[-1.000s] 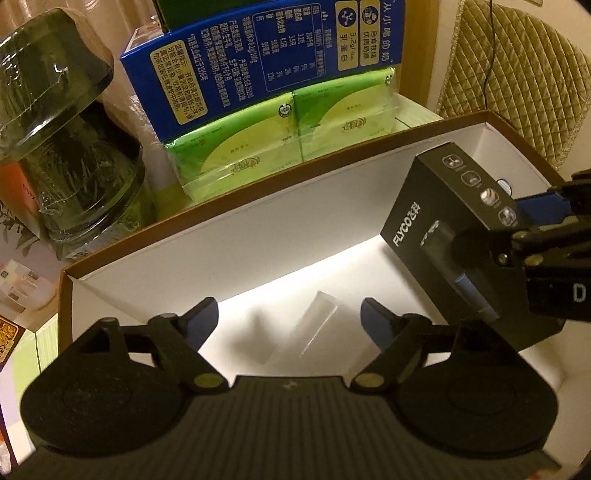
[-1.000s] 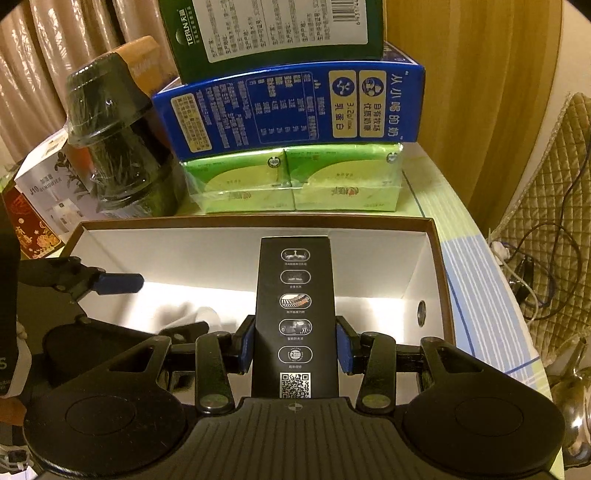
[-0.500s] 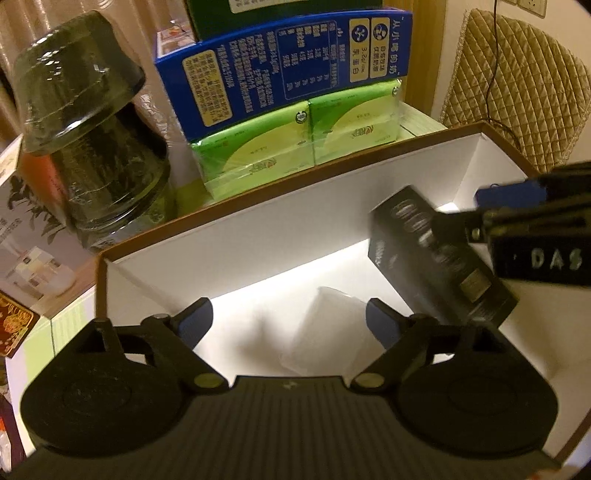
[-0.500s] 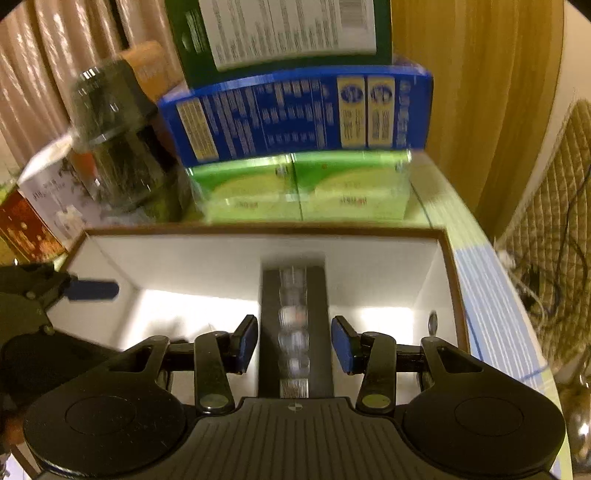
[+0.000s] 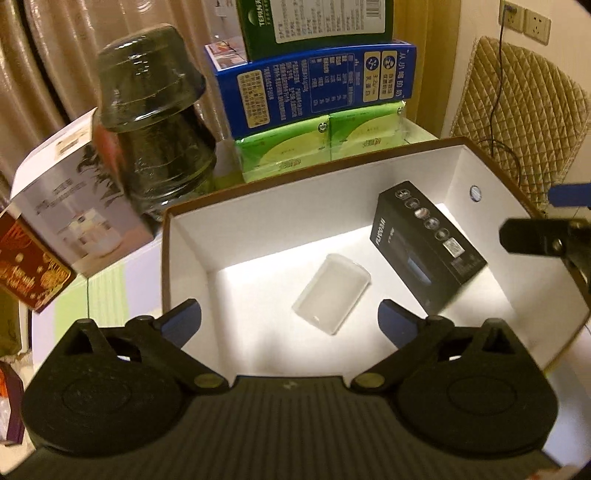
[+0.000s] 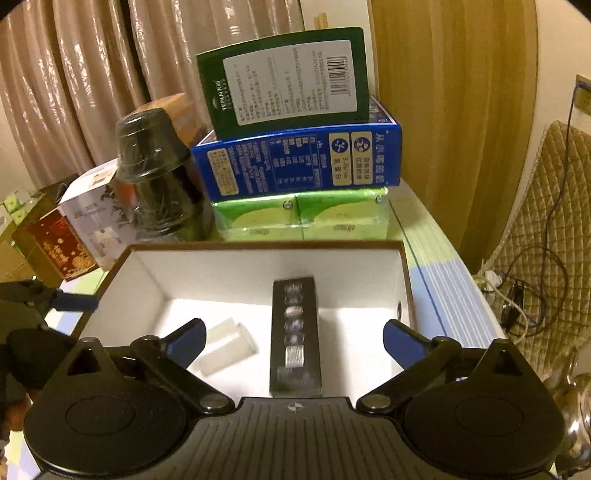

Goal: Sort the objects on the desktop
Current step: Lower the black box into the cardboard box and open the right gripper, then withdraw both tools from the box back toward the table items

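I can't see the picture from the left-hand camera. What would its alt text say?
A white-lined cardboard box holds a black carton and a small translucent plastic case, lying apart. The left gripper hangs above with its fingers opening, nothing between them. Stacked blue and green boxes stand behind.

A lived-in home room: pleated curtains (image 6: pixel 74 92) hang at 11 o'clock, a quilted chair cover (image 5: pixel 517 122) sits at 2 o'clock under wall sockets (image 5: pixel 537 26), and stacked grocery cartons (image 6: pixel 295 162) and tissue packs (image 6: pixel 301 216) crowd the cloth-covered surface (image 6: pixel 443 288) at 12 o'clock.
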